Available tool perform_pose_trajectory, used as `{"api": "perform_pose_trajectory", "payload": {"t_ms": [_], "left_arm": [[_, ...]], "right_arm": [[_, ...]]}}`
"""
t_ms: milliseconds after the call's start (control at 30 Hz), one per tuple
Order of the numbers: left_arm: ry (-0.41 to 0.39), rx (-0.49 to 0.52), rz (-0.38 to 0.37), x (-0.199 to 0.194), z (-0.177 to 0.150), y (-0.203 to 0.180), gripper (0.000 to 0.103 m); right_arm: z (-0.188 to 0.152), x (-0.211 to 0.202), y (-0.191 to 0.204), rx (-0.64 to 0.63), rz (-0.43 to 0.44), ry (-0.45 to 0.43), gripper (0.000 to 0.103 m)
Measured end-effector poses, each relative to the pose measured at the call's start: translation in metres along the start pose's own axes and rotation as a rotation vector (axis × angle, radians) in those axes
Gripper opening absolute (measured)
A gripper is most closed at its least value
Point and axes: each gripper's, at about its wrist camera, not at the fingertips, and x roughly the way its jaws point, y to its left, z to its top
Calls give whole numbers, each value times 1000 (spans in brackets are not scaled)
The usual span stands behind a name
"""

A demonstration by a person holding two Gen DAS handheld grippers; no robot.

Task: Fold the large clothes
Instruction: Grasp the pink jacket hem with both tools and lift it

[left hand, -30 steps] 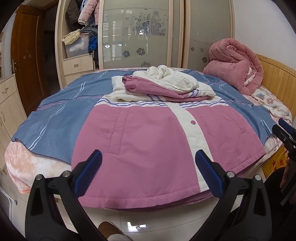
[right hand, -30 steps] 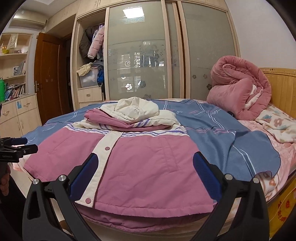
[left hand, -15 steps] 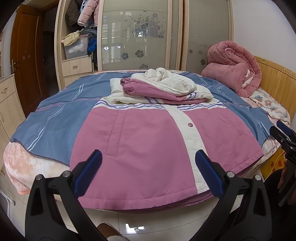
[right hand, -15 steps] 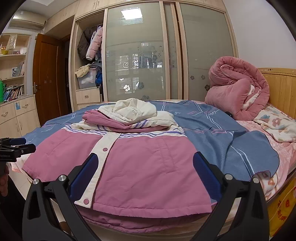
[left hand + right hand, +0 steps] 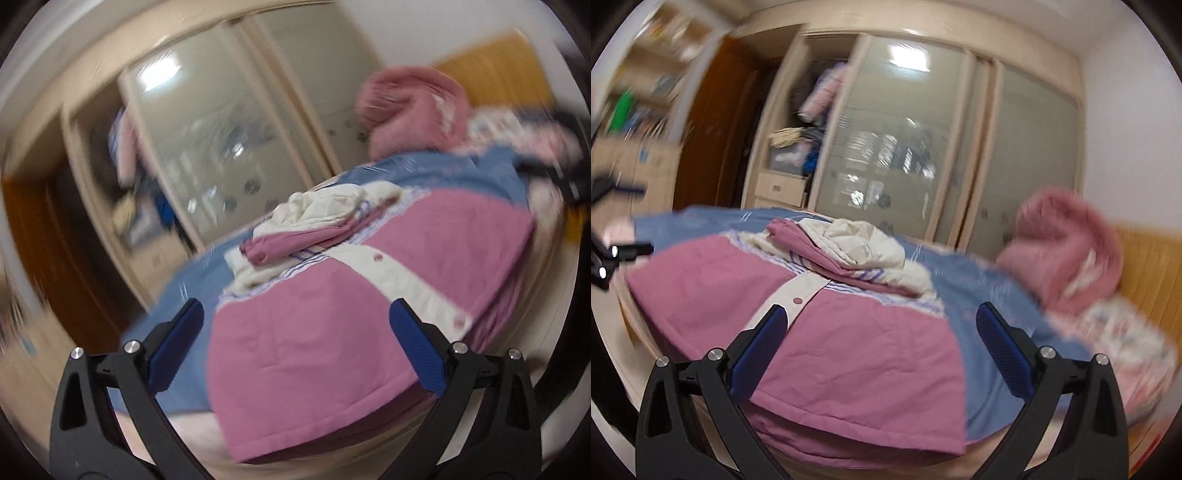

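Both views have tilted and blurred since half a second ago (they were level then), so both grippers are swinging in toward the hem, I judge, to start the next fold. The left gripper (image 5: 295,354) and right gripper (image 5: 877,352) both have jaws released, nothing between them. One pink jacket (image 5: 321,332) lies just ahead of both jaws on the bed (image 5: 993,295), two sleeves folded across its far end; one rolled quilt (image 5: 1067,247) sits beyond, right.

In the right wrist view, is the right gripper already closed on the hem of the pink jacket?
No, the right gripper hangs wide open above the pink jacket, its blue pads apart and gripping no fabric.
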Motion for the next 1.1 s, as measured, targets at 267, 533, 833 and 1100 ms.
{"api": "perform_pose_trajectory", "payload": {"t_ms": [267,533,833,1100], "left_arm": [[75,343,9,3,-55,-45,101],[88,508,-18,8,-80,-80,101],[80,512,-30,15,-76,-83,101],[86,525,-33,13,-79,-89,101]], "right_arm": [[-75,-9,80,-643,-102,-8,102],[-185,16,122,-1037,-104,13,102],[-200,59,118,-1059,-214,42,102],[-158,48,104,-926,-303,-81,102]]}}
